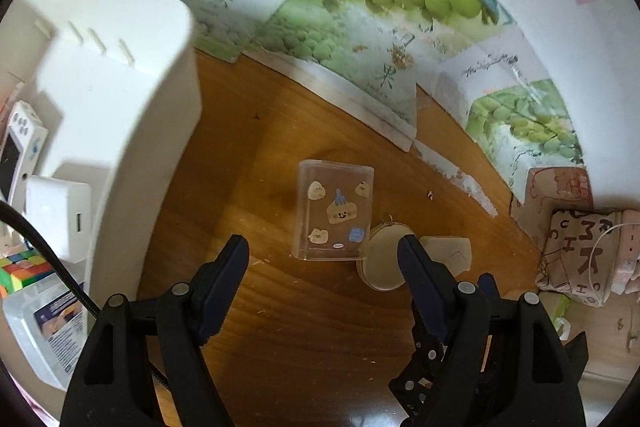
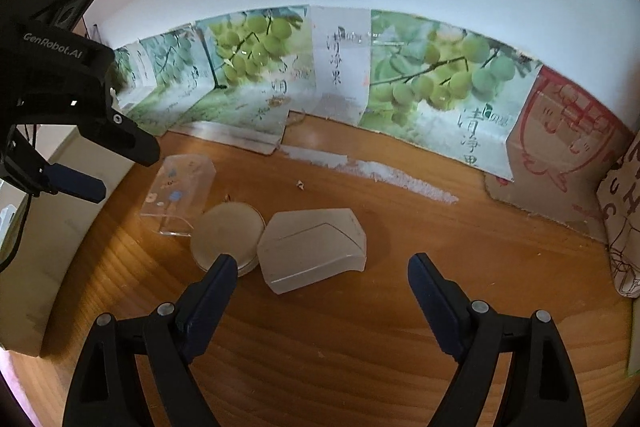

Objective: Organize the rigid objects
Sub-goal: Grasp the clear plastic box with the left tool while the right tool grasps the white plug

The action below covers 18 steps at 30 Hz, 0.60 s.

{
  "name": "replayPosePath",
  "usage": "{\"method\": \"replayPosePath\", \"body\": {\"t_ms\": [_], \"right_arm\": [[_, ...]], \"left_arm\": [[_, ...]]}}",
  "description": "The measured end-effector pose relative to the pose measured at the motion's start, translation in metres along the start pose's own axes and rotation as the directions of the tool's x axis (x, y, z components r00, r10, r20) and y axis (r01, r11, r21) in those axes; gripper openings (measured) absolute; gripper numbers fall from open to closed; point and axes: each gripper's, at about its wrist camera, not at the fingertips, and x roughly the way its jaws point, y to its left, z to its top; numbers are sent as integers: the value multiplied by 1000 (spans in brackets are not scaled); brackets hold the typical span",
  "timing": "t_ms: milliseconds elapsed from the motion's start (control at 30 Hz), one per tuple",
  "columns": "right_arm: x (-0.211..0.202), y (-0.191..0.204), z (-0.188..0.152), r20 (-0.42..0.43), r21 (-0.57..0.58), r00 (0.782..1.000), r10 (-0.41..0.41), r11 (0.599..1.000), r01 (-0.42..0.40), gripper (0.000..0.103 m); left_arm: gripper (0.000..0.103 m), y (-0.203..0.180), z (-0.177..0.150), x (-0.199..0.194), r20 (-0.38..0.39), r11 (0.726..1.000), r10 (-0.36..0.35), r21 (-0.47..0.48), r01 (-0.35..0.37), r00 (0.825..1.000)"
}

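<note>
Three items loose on desk (image 2: pixel 360 347): clear sticker box (image 1: pixel 334 213), round case (image 2: pixel 228 235), frosted case (image 2: pixel 314 251). White bin (image 1: pixel 120 107) part-filled. Left fingers (image 1: pixel 324 253), right fingers (image 2: pixel 322 267) spread, empty, above them.

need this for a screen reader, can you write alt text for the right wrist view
The right hand-held gripper hangs open over a wooden table, above a frosted angular case, which lies beside a round disc and a clear sticker-covered box. The left hand-held gripper reaches in at left.
</note>
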Motion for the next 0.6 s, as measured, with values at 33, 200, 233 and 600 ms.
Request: {"method": "replayPosePath", "body": {"t_ms": [33,200,233,600], "right_arm": [[1,0,0,-1,3,1000,-7,1000,7,87],[12,-5,0,-26,33,999,-19,999,19,87],[13,-5,0,-25,43,1000,-16,999,17,87],[21,-9,-1,9,84,1000,5,996,-5,87]], "left_arm": [[80,-2,1,3,-6,1000,0,3,0,1000],[79,-7,4,19,-33,1000,12,12,-12,999],[79,-7,5,22,-42,1000,15,13,-14,999],[74,-7,13,36,-53,999,33,7,-33,998]]}}
